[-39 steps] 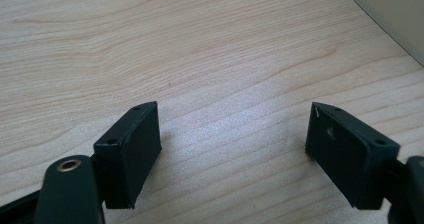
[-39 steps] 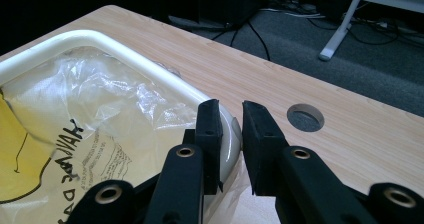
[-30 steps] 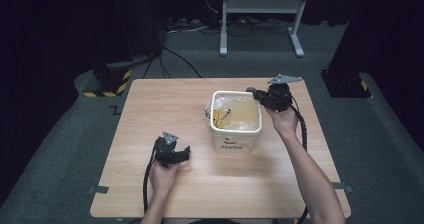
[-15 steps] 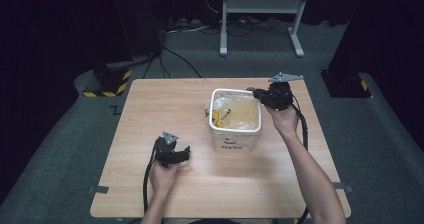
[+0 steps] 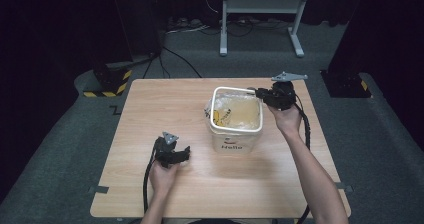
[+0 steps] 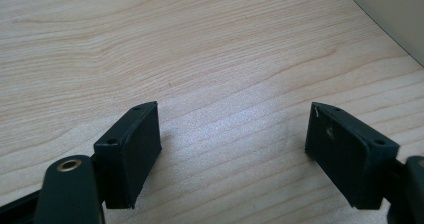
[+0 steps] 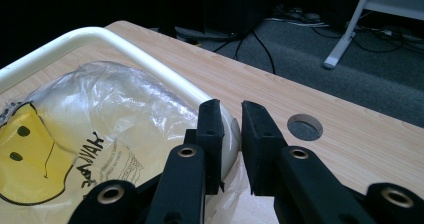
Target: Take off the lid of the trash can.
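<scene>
Dark grey carpet surrounds a light wooden table (image 5: 150,109), with a white metal stand (image 5: 260,6) and loose cables (image 5: 185,24) on the floor beyond its far edge, and a black base marked with yellow-and-black hazard stripes (image 5: 107,86) off the far left corner. White tub (image 5: 235,144), square with rounded corners and printed "Hello" on its near wall, stands upright on the table right of centre. Clear plastic bag (image 7: 100,109) lines the tub; it is crumpled against the inner wall and bears a yellow smiling face with dark lettering. Right gripper (image 7: 231,134), held in the person's right hand (image 5: 286,121), sits at the far right corner of the tub; its two jaws stand close together with one inside and one outside the rim (image 7: 120,41), the rim and the bag's edge lying in the narrow gap. Whether the pads actually press on the rim cannot be told. A round hole (image 7: 305,126) in the tabletop lies just beyond this corner. Left gripper (image 6: 232,149), held in the left hand (image 5: 162,176), rests low over the near left part of the table, well apart from the tub; its jaws are spread wide with only bare wood grain between them. A corner of the tub's wall shows at the upper right of the left gripper view.
</scene>
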